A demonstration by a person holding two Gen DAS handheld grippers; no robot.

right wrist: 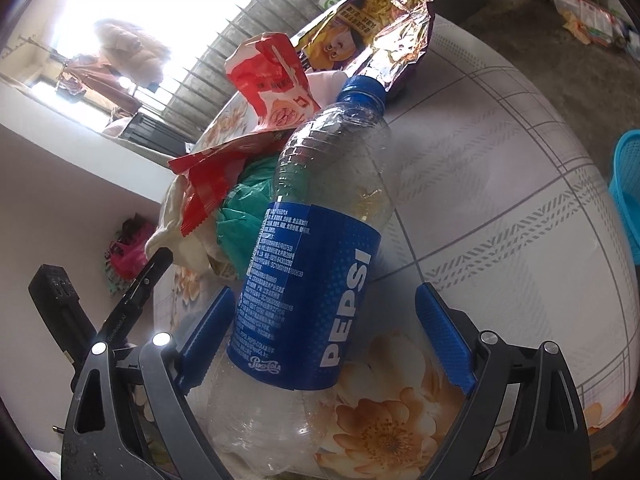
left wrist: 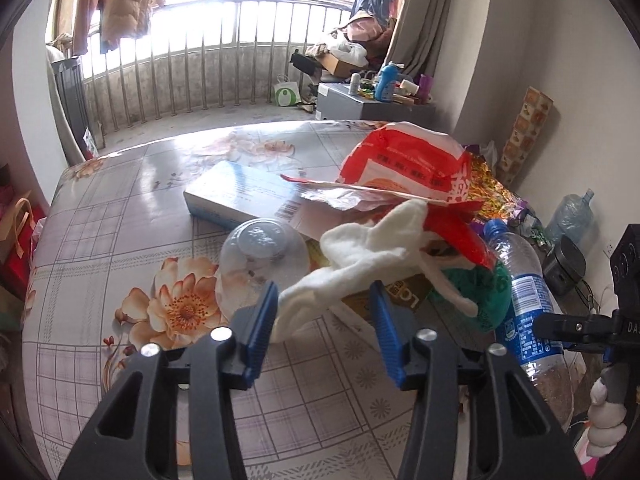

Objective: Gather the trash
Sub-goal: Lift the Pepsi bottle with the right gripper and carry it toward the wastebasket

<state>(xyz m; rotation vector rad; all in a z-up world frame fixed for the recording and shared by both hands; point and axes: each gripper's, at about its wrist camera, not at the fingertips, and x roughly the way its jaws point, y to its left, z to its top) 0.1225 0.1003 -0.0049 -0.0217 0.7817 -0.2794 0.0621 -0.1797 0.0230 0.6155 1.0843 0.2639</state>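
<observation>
Right gripper [right wrist: 322, 334], jaws spread wide and grasping nothing, straddles the labelled midsection of an empty Pepsi bottle [right wrist: 310, 276]; the left pad lies at or just beside the label, the right pad stands apart from it, and contact cannot be confirmed. The bottle lies tilted on the floral tablecloth [right wrist: 500, 208], blue cap pointing away from the gripper toward a crinkled foil snack bag [right wrist: 376, 20]. Against the bottle's left side rest a green plastic bag [right wrist: 244, 220], a red snack wrapper [right wrist: 272, 84] and a white tissue [right wrist: 176, 232]. A turquoise basket [right wrist: 626, 184] sits well to the bottle's right, beyond the table edge. Left gripper [left wrist: 324, 332], likewise released and empty, hovers on the far side of the heap from the bottle, its pads flanking the near end of the same white tissue [left wrist: 360, 256]; a clear plastic lid [left wrist: 264, 256] and a blue-white carton [left wrist: 240, 196] lie farther from the bottle. Handling, as judged: the bottle is light, smooth and thin-walled, so it may dent or squirt out under a hard pinch; the labelled waist or the stiffer shoulder offers the surest hold. The tissue is soft and nearly weightless and should be pinched at a bunched fold.
</observation>
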